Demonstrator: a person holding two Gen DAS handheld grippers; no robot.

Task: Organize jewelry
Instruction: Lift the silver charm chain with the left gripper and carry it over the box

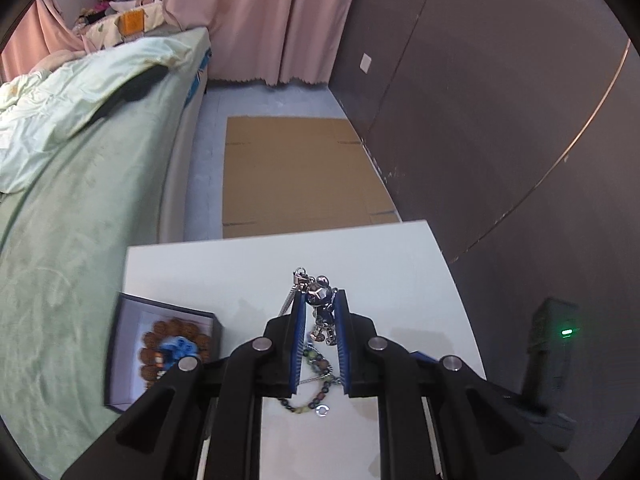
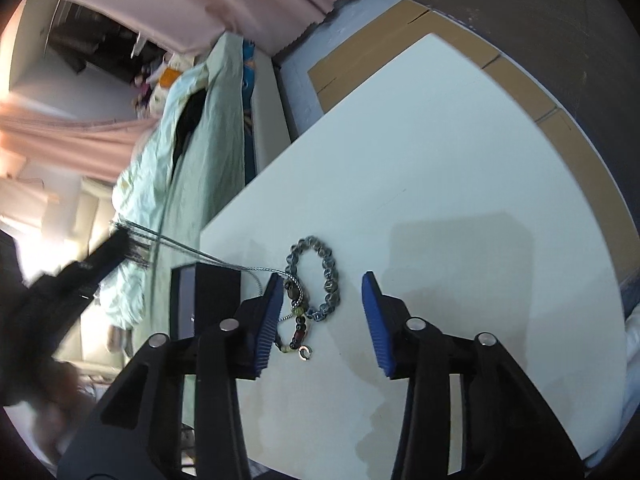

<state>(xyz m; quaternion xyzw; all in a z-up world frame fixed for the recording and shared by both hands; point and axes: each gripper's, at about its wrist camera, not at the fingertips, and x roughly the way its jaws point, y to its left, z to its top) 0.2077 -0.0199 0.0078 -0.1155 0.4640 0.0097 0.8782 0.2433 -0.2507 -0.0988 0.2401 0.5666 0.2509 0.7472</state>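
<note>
Left wrist view: the left claw (image 1: 320, 308) pinches a robot charm (image 1: 322, 306) above the worktop (image 1: 400, 264), while the right claw (image 2: 322, 292) gapes empty beside a bracelet (image 2: 320, 276).

Two bead bracelets (image 2: 320, 276) loose on table; one box (image 1: 160, 344) (bracelet inside); one pendant (image 1: 320, 300).

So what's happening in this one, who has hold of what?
A person is sorting jewelry on a white table with handheld tongs. The left tongs are shut on a small silver robot-figure pendant, lifted clear, its silver chain trailing back toward the table. The right tongs stand open above a grey beaded bracelet and a dark mixed-bead bracelet, gripping nothing. A dark open box at the table's edge already holds a brown beaded bracelet.
</note>
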